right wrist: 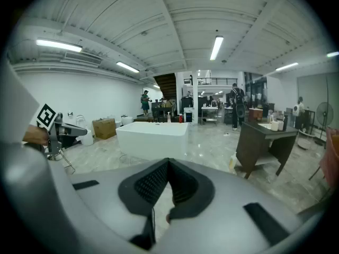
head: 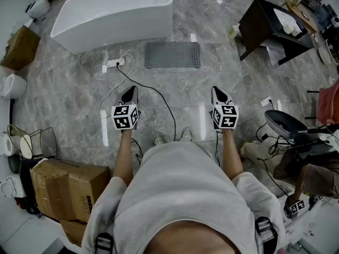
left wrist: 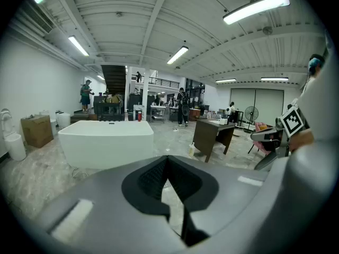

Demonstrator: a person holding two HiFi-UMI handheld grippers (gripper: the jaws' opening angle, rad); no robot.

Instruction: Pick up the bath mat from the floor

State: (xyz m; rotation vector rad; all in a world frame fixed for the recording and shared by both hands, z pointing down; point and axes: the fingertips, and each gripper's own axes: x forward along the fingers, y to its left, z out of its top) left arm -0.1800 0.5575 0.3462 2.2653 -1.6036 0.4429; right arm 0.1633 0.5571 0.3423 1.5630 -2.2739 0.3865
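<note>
The bath mat [head: 172, 55], a grey ribbed rectangle, lies flat on the marble floor just in front of the white bathtub [head: 114, 12]. Both grippers are held level at waist height, well short of the mat and pointing toward it. My left gripper [head: 130, 91] is shut with nothing in it, and my right gripper [head: 217, 92] is shut and empty too. In the left gripper view the jaws [left wrist: 167, 160] meet in a closed point, as they do in the right gripper view [right wrist: 168, 163]. Neither gripper view shows the mat.
A power strip [head: 113, 64] and black and white cables [head: 153, 97] trail over the floor between me and the mat. A dark desk [head: 270, 28] stands at right, a chair [head: 288, 126] nearer right, and cardboard boxes [head: 66, 187] at lower left.
</note>
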